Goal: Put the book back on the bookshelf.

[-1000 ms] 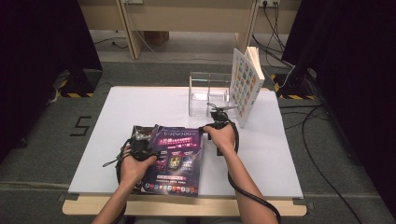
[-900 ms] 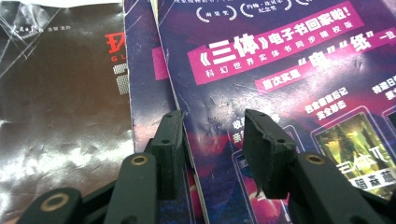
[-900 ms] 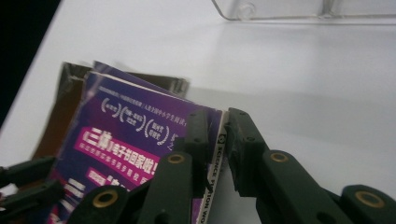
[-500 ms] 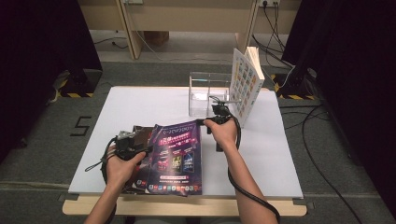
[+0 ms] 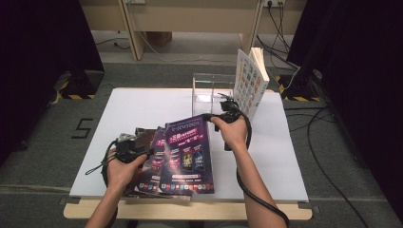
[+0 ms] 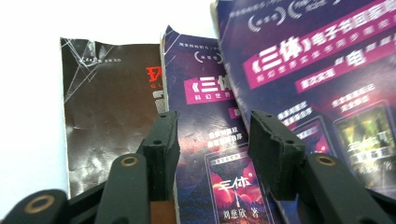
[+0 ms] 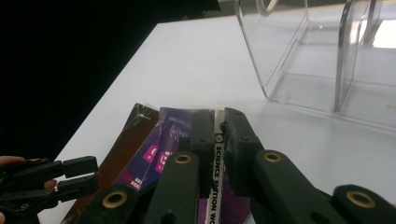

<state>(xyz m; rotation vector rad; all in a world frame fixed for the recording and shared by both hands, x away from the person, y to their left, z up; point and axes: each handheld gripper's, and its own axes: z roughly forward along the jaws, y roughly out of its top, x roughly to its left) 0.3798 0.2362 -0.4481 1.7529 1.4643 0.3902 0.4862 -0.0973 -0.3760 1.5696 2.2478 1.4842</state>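
High view, right claw (image 5: 227,110) clamping purple magazine's (image 5: 186,154) spine edge, left claw (image 5: 129,147) open, jaws just widened, empty.

glossy paper magazine (image 5: 187,154), matt table (image 5: 142,107)

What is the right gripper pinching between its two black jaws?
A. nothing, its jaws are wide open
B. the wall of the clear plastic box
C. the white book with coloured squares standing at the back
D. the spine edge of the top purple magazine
D: in the right gripper view, the right gripper has both jaws pressed on the white spine strip of the top purple magazine, lifting that edge off the white table.
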